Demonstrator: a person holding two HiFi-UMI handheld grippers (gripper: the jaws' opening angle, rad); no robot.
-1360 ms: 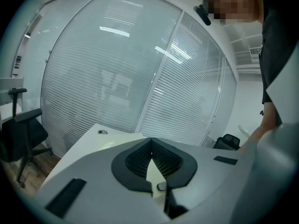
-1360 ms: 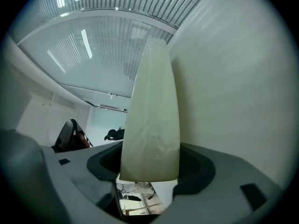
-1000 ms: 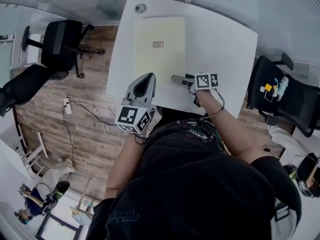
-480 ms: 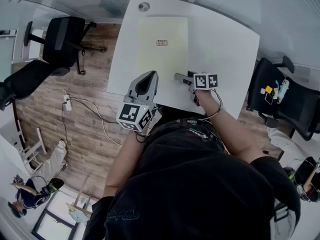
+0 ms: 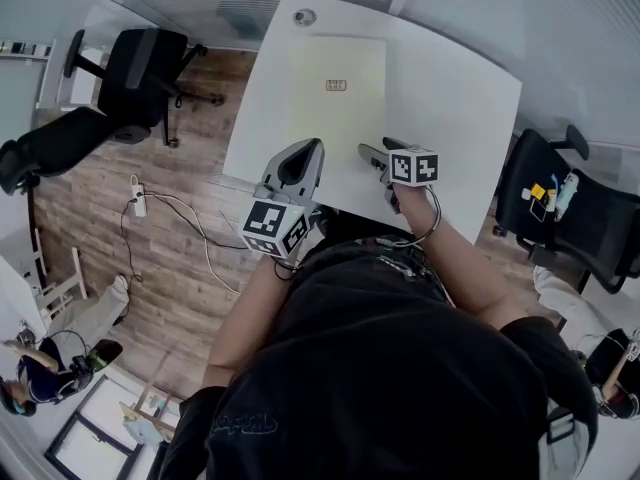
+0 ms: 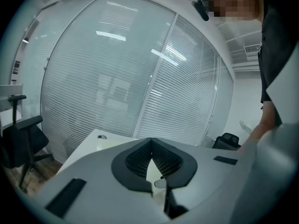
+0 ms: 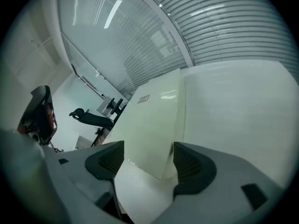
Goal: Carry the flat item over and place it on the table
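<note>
Sheet [image 5: 338, 103] flat on table [image 5: 455, 103], at 12 o'clock from my right gripper [image 5: 377, 152], jaws parted; left gripper [image 5: 307, 148] clenched, empty.

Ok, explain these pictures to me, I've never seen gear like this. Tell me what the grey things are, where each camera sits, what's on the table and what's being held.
There is no robot here. A person in a black top holds a two-jaw gripper in each hand, and the marker cubes are part of those grippers. The top-down picture comes from a camera on the person's head. The other two pictures come from cameras riding on each gripper, looking along its jaws. On the white table lies one flat pale yellow sheet with a small label. The left gripper has its jaws closed at the tips, with nothing between them. The right gripper has its jaws apart, one on either side of the sheet's near corner, and is not clamping it. So nothing is held right now.
</note>
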